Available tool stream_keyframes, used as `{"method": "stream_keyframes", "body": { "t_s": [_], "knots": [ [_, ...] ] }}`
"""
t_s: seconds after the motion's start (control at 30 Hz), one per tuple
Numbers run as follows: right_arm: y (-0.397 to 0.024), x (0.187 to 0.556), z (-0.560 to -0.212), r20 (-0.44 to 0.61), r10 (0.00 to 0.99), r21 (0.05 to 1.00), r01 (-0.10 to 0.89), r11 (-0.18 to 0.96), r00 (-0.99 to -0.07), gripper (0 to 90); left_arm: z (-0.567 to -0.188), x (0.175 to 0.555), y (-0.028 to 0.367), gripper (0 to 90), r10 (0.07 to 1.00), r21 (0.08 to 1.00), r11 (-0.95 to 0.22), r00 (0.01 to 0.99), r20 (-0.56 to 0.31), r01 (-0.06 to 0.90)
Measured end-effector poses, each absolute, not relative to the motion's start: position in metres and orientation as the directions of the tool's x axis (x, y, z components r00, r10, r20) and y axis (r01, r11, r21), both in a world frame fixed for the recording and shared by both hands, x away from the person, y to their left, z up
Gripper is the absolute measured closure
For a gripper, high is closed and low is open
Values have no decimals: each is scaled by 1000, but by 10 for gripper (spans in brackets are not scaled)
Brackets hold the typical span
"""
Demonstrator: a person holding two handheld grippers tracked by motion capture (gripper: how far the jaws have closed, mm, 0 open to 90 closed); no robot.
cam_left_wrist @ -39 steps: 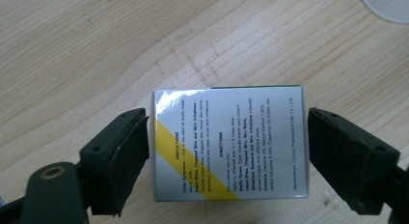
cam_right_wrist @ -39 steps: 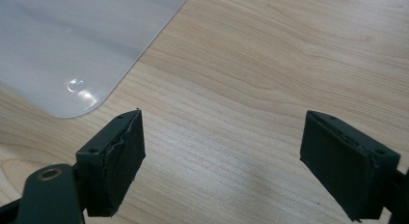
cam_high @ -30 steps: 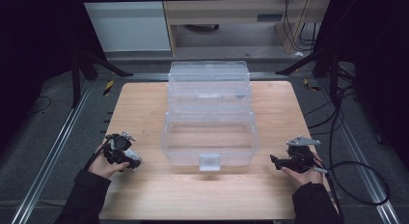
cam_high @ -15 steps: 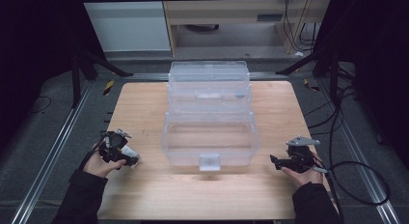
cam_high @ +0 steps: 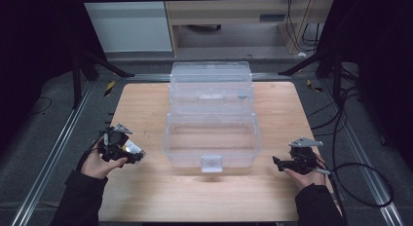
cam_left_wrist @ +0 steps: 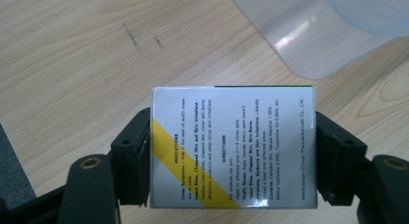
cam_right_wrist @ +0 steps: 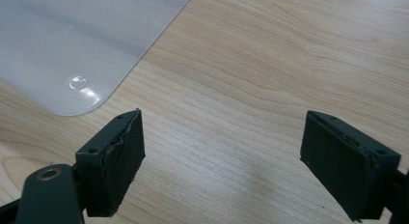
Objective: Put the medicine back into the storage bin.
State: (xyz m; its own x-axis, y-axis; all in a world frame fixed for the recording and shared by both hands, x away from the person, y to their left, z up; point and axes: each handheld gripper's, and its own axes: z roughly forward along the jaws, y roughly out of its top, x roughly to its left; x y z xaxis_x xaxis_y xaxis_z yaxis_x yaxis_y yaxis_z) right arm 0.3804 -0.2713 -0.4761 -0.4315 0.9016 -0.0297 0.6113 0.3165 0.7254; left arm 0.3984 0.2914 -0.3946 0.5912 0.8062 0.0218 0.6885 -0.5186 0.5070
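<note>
A small white carton [cam_left_wrist: 234, 147] with a yellow diagonal stripe and printed text sits between the black jaws of my left gripper [cam_left_wrist: 234, 125], and both pads press its sides. In the high view this gripper [cam_high: 130, 153] hangs a little above the table's left front, left of a clear plastic storage box [cam_high: 212, 138] whose lid stands open at the back. My right gripper [cam_high: 276, 161] is at the right front, pointing toward that box. Its jaws [cam_right_wrist: 226, 122] stand wide apart over bare wood with nothing between them.
The wooden table [cam_high: 146, 104] carries the clear box in its middle. A rounded corner of the clear plastic [cam_left_wrist: 308, 35] lies just beyond the carton, and another corner [cam_right_wrist: 72, 40] lies ahead of the right jaws. Cables [cam_high: 360, 177] trail off the right edge.
My left gripper has risen slightly with the carton in its jaws. The right gripper has kept still.
</note>
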Motion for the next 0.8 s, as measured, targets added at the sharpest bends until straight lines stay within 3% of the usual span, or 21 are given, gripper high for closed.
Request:
{"method": "stream_keyframes", "body": {
  "t_s": [0.8],
  "knots": [
    [-273,381,-475,-22,904,733,608,305,-426,153,-335,416,242,289,759,601,-539,650,42,590]
  ]
}}
